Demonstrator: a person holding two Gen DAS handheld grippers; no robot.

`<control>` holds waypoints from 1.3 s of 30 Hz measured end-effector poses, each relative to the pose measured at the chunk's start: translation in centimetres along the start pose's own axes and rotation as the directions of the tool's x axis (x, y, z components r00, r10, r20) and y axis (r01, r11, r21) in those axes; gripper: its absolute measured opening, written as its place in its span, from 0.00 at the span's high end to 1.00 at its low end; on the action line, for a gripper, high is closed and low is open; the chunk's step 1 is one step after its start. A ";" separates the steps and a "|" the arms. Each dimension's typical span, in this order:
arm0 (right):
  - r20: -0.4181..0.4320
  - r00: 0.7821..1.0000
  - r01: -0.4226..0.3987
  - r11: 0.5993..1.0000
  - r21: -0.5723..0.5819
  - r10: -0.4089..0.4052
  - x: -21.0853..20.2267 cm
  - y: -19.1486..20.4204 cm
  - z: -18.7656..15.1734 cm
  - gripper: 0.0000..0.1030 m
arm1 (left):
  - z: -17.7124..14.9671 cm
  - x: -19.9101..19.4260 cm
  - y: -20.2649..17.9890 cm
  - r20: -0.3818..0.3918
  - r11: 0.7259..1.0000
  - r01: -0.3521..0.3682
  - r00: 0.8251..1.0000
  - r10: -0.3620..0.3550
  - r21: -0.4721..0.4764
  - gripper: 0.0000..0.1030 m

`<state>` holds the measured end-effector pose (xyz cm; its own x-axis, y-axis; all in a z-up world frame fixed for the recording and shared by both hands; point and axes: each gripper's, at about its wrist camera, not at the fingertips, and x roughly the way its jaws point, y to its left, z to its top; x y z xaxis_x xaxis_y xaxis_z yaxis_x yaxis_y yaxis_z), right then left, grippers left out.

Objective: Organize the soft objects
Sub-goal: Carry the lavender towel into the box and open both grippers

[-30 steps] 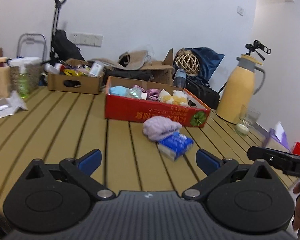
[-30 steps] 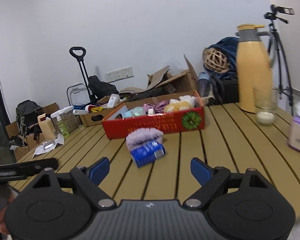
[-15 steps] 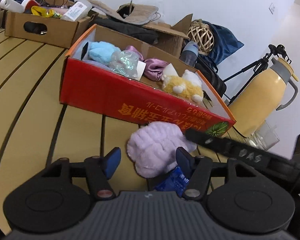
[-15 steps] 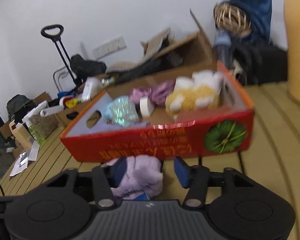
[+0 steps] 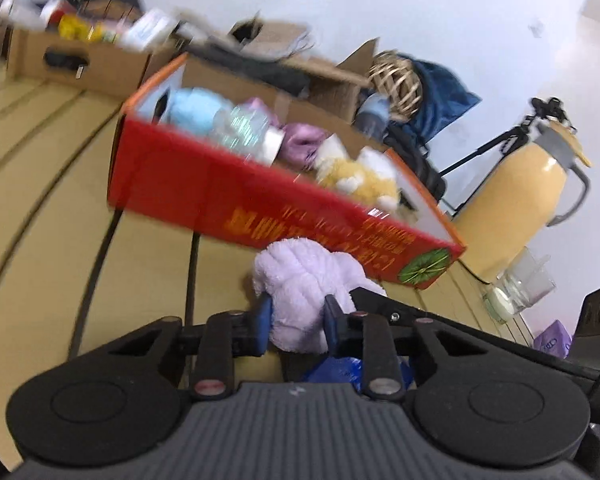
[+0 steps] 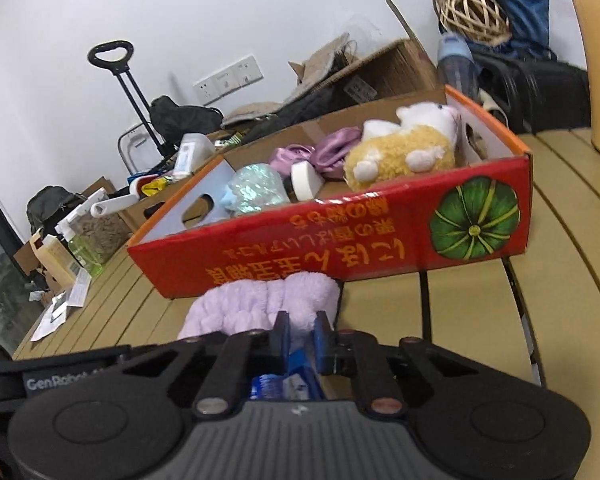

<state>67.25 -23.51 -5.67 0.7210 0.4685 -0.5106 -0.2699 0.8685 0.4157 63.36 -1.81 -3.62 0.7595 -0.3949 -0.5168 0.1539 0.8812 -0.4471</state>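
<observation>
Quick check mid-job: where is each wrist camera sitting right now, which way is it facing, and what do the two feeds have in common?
Left wrist: sits on the left hand-held gripper, low over the slatted wooden table, facing the red cardboard box; its fingers pinch the fluffy lilac cloth.
Right wrist: sits on the right hand-held gripper, facing the same box from its pumpkin-print end; its fingers close on the cloth.
Shared: box, cloth, yellow-and-white plush toy, blue packet.
</observation>
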 end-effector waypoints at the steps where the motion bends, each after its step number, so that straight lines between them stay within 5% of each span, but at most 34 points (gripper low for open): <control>1: 0.022 1.000 0.001 1.000 -0.016 0.000 -0.7 0.5 0.0 0.90 | 0.2 -1.0 -0.5 0.028 1.000 0.003 1.000 -0.004 0.023 0.75; 6: 0.195 0.980 -0.018 0.993 -0.116 0.041 -9.3 4.9 -0.8 0.90 | -1.5 -10.7 -4.2 0.147 0.991 0.061 0.986 -0.078 0.119 0.75; 10: 0.237 0.967 -0.074 0.993 -0.096 0.095 -16.9 6.7 -4.8 0.90 | -5.6 -16.7 -5.4 0.163 0.992 0.115 0.979 -0.122 0.053 0.75; 20: 0.287 0.956 -0.019 0.988 -0.152 0.062 -25.4 9.5 -9.8 0.90 | -8.6 -22.1 -8.4 0.190 0.988 0.128 0.971 -0.144 0.090 0.75; 31: 0.260 0.961 -0.069 0.991 -0.114 0.097 -23.8 7.3 -6.9 0.90 | -5.3 -18.4 -8.7 0.174 0.984 0.125 0.974 -0.146 0.126 0.75; 39: 0.213 0.974 -0.059 0.994 -0.095 0.078 -13.7 3.5 4.4 0.90 | 6.7 -6.6 -6.0 0.084 0.985 0.142 0.985 -0.150 0.098 0.75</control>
<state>59.22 -27.55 6.06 0.8167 0.4900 -0.3047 -0.3719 0.8507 0.3715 61.67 -2.73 7.34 0.7782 -0.4995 -0.3807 0.3211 0.8374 -0.4424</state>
